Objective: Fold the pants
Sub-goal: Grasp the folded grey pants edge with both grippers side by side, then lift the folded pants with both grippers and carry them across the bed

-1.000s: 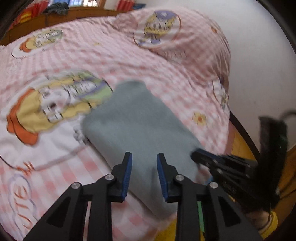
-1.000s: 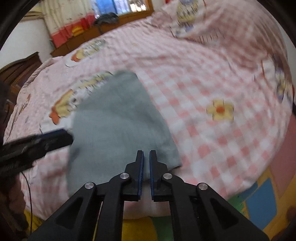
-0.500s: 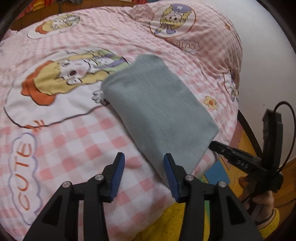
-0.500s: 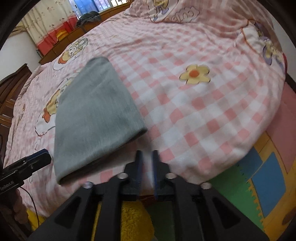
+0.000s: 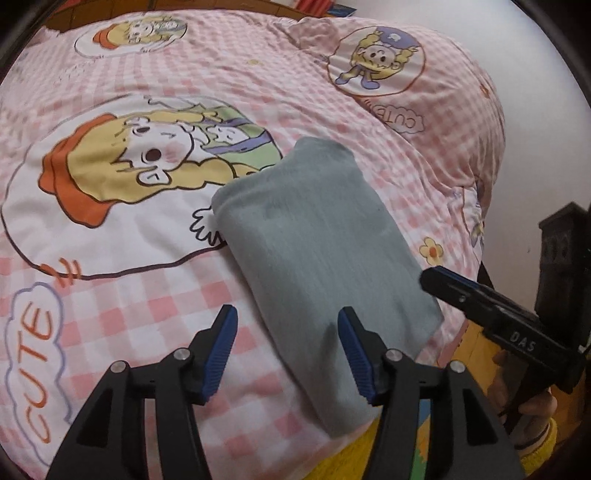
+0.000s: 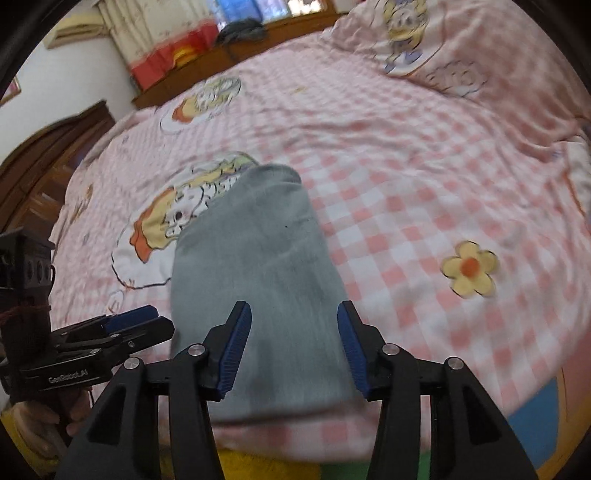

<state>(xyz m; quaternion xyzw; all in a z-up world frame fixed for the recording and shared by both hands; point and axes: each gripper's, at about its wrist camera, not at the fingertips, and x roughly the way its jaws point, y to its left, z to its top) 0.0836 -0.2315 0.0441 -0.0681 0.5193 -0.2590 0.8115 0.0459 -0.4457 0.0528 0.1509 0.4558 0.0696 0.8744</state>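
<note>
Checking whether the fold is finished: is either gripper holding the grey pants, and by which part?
Nothing is held. The left gripper and right gripper have just been opening, clear above the folded pants.

Lying folded on the bedspread (image 5: 258, 92) near its front edge, the pants (image 5: 317, 243), partly overlapping the cartoon print (image 5: 122, 177) to their left, a flower print (image 6: 470, 268) to their right.

Matt grey cloth pants (image 5: 317, 236) lie on soft checked cotton-like bedspread (image 5: 147, 295); fingers (image 5: 221, 347) ribbed.

Home bedroom: bed with pink checked cartoon sheet (image 6: 406, 192), curtained window (image 6: 155, 33).
</note>
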